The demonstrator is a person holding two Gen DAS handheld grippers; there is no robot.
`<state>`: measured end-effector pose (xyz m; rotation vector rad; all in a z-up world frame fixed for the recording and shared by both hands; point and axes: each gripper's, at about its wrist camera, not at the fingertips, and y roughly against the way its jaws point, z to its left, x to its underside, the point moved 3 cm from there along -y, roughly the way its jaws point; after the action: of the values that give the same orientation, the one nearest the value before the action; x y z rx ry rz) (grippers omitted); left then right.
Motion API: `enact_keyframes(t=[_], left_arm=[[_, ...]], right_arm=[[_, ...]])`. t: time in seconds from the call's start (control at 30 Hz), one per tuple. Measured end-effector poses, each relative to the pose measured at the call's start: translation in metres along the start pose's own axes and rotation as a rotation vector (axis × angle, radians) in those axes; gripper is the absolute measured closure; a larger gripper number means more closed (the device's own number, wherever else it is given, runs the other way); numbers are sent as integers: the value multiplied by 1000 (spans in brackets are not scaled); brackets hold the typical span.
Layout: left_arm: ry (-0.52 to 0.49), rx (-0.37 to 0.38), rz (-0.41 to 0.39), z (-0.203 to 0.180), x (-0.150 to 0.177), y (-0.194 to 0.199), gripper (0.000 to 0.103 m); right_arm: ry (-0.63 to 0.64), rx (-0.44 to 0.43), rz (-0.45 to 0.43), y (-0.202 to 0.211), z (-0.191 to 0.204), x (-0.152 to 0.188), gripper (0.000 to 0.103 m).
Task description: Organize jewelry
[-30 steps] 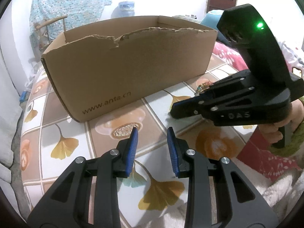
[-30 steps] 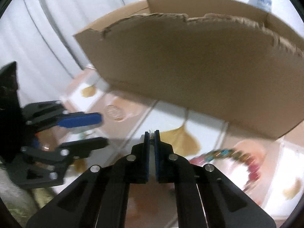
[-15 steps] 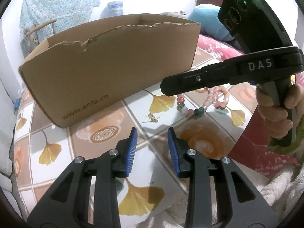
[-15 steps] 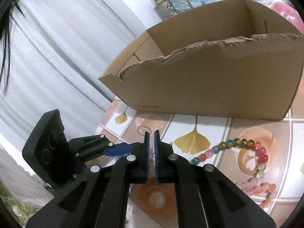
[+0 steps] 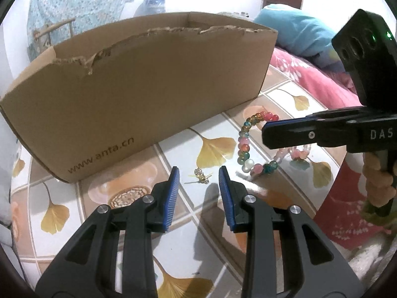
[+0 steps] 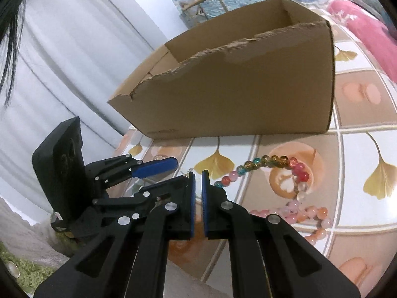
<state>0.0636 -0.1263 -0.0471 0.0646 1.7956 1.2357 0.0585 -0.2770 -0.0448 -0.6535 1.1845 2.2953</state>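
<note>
Small gold earring [image 5: 201, 175] lies flat on the tiled tablecloth [image 5: 178, 243], just in front of the cardboard box [image 5: 139, 94] and directly ahead of the left gripper [image 5: 198, 173], lined up with the gap between its blue pads. Left jaws stand partly apart, nothing between them. The earring's long axis runs roughly crosswise to the gripper's pointing line, so the pads would close along its length rather than across it; judged awkward but workable. Bead bracelet [image 5: 248, 146] lies to the right of the earring, near it but apart, partly under the right gripper [image 6: 197, 173]. Right jaws are clenched on nothing, hovering above the table beside the bracelet's left end. Left hand looks nearer the earring; right hand is nearer the bracelet. Box is open-topped, with a torn near rim.
</note>
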Motion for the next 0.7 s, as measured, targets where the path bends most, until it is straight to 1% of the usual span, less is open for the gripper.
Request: enact_keyframes(t=[0.1,0.27,0.3,0.4,0.6,0.7], left_arm=[[-10,-9,9,-2,0,-4,73],[-38,-27,13,-7,-1,-5,89],[-44,-32,14,-8,-2,-6,94],[-63,-40,16,-12,-1,-5,98],[-93,-53,7,-18,0,-5,101],[-102,-46,-22,-20,0,-1,102]], right_arm=[[-3,-6,-1,0,-2,0,97],[-4,-8,-3,-2,-3,1,97],[-7,-8,-3,-2,-4,1,97],[-15,-5,-5,-2,-6,1,97],[-19,-3,-10,0,-7,3,97],[-18,4,-14,1,-7,3,97]])
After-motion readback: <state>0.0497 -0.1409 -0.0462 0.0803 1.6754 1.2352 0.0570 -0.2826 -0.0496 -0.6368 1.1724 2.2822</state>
